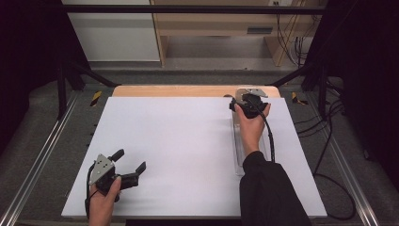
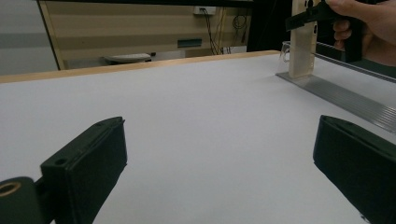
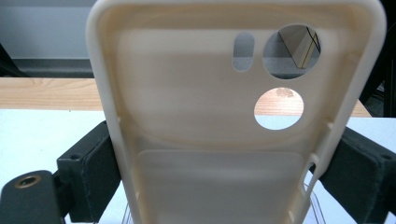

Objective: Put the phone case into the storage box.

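Right tongs point(image 3: 224, 172) clamp the upright phone case point(image 3: 210, 116); left tongs point(image 1: 130, 164) gape apart.

No legible text, labels, brands or numbers anywhere: phone case point(image 3: 224, 140) blank (inside face plain), surface point(image 1: 188, 155) unmarked, cabinet plate too blurred to read.

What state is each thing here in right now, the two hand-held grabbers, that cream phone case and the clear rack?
left gripper: open, holding nothing, low over the white table.
right gripper: shut on the phone case.
phone case: upright, clamped by its side edges, inner face toward the camera.
clear rack: lying flat along the table's right side.
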`<state>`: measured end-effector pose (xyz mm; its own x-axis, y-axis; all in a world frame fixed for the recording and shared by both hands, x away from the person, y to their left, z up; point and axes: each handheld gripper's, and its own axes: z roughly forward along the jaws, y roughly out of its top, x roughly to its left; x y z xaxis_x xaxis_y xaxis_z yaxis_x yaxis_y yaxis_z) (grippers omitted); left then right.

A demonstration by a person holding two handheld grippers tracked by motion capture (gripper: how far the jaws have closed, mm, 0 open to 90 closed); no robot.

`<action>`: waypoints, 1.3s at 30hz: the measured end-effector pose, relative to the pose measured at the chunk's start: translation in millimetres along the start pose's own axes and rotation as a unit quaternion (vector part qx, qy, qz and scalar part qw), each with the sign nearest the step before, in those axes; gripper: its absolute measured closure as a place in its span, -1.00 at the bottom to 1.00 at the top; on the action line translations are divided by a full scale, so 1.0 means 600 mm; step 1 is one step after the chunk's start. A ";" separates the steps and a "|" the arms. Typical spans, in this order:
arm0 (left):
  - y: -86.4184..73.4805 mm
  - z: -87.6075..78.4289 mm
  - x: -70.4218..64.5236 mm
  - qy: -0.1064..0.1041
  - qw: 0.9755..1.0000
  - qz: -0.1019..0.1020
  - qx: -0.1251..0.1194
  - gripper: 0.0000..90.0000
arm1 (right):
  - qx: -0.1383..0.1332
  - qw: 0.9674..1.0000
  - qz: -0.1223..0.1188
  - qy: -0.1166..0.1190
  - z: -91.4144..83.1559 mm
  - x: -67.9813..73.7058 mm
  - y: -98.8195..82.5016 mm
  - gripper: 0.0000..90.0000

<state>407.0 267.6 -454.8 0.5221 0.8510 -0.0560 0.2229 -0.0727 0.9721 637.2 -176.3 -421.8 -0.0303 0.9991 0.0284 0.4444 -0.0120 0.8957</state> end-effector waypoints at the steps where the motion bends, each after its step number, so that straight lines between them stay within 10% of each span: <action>1: 0.000 0.000 0.000 0.000 1.000 0.000 0.000 -0.94 | -0.002 1.000 -0.001 0.000 0.000 0.000 0.001 -0.78; 39: 0.000 0.000 -0.001 -0.001 1.000 0.002 0.001 -0.94 | -0.016 1.000 -0.008 0.002 -0.009 0.002 0.008 -0.88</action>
<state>406.9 267.1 -454.6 0.5240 0.8501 -0.0524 0.2217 -0.0767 0.9721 634.4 -175.6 -414.9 -0.0415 0.9990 0.0162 0.4141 0.0024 0.9102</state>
